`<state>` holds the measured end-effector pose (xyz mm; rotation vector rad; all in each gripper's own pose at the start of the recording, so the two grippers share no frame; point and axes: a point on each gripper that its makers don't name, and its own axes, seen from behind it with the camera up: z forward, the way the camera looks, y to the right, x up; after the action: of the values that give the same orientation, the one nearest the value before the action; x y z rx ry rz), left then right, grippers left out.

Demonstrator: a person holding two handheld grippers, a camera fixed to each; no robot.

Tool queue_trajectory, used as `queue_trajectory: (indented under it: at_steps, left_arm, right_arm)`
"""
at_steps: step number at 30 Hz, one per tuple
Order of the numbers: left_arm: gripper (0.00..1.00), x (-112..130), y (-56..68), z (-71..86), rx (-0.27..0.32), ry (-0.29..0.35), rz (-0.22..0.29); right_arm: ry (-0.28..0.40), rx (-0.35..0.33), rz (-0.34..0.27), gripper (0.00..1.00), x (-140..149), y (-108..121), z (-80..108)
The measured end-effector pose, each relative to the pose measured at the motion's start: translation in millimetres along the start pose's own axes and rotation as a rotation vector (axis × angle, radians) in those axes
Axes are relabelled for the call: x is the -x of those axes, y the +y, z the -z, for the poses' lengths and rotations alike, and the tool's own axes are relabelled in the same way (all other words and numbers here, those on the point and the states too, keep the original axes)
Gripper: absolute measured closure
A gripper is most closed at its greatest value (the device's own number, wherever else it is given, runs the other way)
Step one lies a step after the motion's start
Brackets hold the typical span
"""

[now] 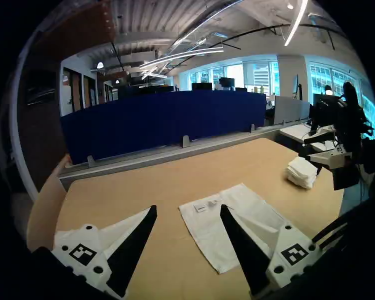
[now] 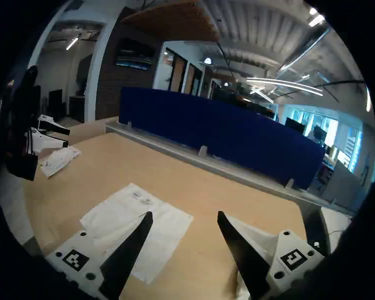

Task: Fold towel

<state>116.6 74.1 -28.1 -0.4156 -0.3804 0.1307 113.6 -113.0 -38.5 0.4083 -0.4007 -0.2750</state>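
Observation:
A white towel (image 1: 237,220) lies spread flat on the wooden table (image 1: 177,175), with a small label near its far edge. In the left gripper view my left gripper (image 1: 187,209) hangs open above the table, its right finger over the towel's near part. The right gripper view shows the same towel (image 2: 132,212) under the left finger of my open right gripper (image 2: 184,215). Neither gripper holds anything. Farther off, the right gripper (image 1: 332,160) hovers by a folded white stack (image 1: 301,172). The left gripper (image 2: 46,131) shows at the table's left end.
A crumpled white cloth (image 2: 60,160) lies beside the left gripper at the table's end. A blue partition (image 1: 162,122) on a grey rail runs along the far edge. Office desks and monitors (image 1: 322,107) stand beyond the table's right end.

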Motion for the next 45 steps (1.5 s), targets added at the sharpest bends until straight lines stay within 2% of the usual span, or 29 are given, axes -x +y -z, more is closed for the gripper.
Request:
queue_trajectory:
  at_steps: [6, 15, 26, 35, 45]
  left_arm:
    - [0.06, 37, 15.5, -10.4, 0.028, -0.048, -0.008]
    - [0.06, 97, 35.3, -29.7, 0.070, -0.145, -0.007]
    - [0.06, 171, 57.0, -46.8, 0.117, -0.276, -0.035]
    - [0.06, 207, 72.7, -50.8, 0.166, -0.362, -0.030]
    - [0.06, 231, 82.6, -59.2, 0.193, -0.421, -0.047]
  right_arm:
    - [-0.054, -0.010, -0.002, 0.00, 39, -6, -11.4]
    - [-0.135, -0.061, 0.000, 0.00, 95, -26, -27.2]
    - [-0.230, -0.129, 0.040, 0.00, 157, -55, -40.4]
    - [-0.285, -0.164, 0.011, 0.00, 190, -68, -41.1]
    - [-0.344, -0.193, 0.022, 0.02, 219, -75, -34.4]
